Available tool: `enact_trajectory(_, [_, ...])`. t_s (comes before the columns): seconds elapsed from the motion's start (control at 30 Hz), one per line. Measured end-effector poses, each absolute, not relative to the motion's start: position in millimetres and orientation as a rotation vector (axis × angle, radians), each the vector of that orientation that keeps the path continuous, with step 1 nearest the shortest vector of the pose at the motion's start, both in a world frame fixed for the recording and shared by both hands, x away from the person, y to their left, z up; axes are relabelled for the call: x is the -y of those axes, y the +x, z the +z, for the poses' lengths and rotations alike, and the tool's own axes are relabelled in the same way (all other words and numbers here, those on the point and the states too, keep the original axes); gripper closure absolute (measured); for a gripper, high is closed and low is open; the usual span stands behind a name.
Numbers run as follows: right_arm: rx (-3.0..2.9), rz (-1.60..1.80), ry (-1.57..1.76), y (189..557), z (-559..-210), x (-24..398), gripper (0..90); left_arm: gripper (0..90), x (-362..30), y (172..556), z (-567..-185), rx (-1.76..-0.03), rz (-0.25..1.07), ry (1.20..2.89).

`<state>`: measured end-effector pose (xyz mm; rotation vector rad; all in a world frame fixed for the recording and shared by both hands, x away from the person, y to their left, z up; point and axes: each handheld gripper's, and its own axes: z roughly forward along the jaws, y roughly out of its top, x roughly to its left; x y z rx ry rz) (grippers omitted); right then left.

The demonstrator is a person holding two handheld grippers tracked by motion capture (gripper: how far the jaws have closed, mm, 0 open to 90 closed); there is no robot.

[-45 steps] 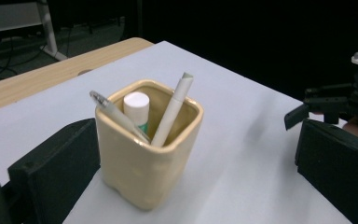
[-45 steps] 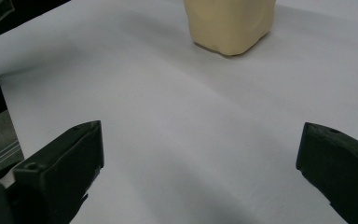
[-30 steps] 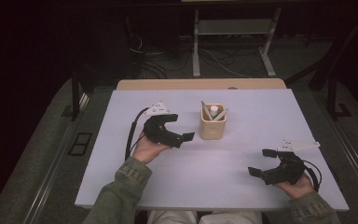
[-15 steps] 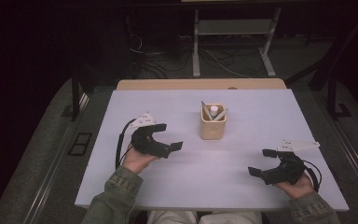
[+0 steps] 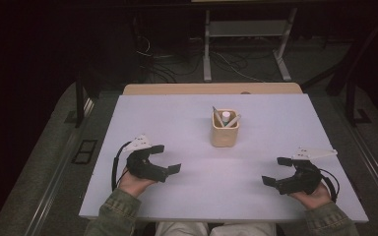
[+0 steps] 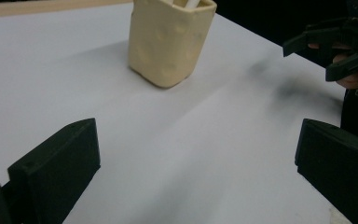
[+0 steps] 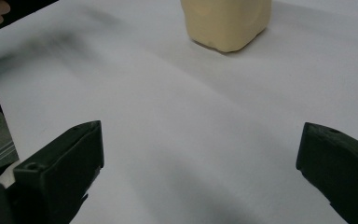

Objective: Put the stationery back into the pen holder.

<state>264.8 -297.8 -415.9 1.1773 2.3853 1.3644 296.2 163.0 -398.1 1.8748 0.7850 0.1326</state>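
Two hand-held grippers sit low at the near edge of the bench point(image 5: 187, 105), and I read this as a rest pose: each is held well back from the one thing on the white surface. My left hand-held gripper point(image 5: 169, 160) hovers at the near left with its jaws spread wide and nothing between them; the left gripper view confirms the gap, bare bench showing through it. My right hand-held gripper point(image 5: 277, 171) mirrors it at the near right, jaws likewise parted and empty.

The cream-coloured holder cup point(image 5: 225, 130) stands upright near the middle of the bench, well apart from both grippers and roughly between their lines of aim. It holds a few slim items, one white-capped; I cannot tell what they are. Both gripper cameras point toward the cup, so I judge the spread jaws and inward angle keep either side ready to approach it.
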Motion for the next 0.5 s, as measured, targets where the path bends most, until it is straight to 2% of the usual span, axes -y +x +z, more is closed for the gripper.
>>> enact_trajectory(0.5, [-2.390,1.360,1.184,265.0,-416.7,297.3,0.4,0.0,-174.9,279.7,-417.9,-0.804,0.154,1.866])
